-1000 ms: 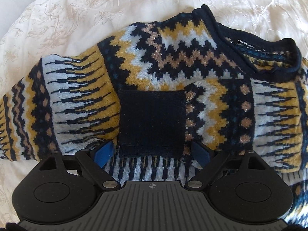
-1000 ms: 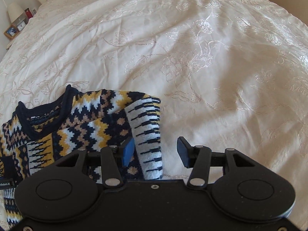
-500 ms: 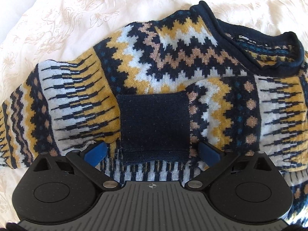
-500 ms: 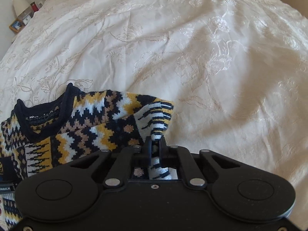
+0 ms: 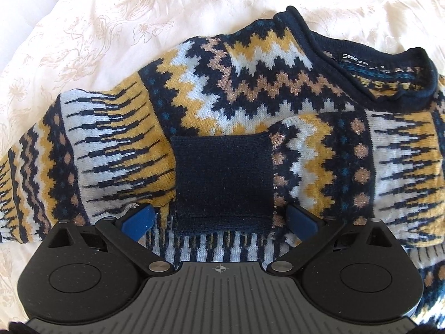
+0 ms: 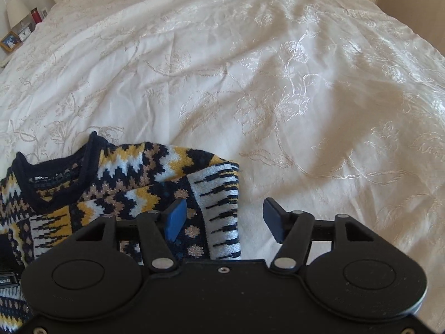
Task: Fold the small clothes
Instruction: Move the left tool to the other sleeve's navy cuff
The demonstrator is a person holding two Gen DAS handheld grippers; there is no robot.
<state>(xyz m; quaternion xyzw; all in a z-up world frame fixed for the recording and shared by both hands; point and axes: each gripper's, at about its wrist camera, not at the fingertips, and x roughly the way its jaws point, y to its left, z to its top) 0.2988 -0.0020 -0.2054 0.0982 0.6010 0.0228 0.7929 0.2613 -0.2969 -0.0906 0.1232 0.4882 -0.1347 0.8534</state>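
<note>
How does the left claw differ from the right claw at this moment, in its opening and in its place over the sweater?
The left claw is spread wider than the right claw. The left claw sits over the sweater's dark navy cuff, with knit under both fingers; the right claw straddles the sweater's folded edge, one finger over knit, the other over the white bedspread. Both are open and hold nothing.

Sweater lower part behind left tongs; collar label print unreadable.

Sunlit cream embroidered bedspread, cluttered nightstand far left
</note>
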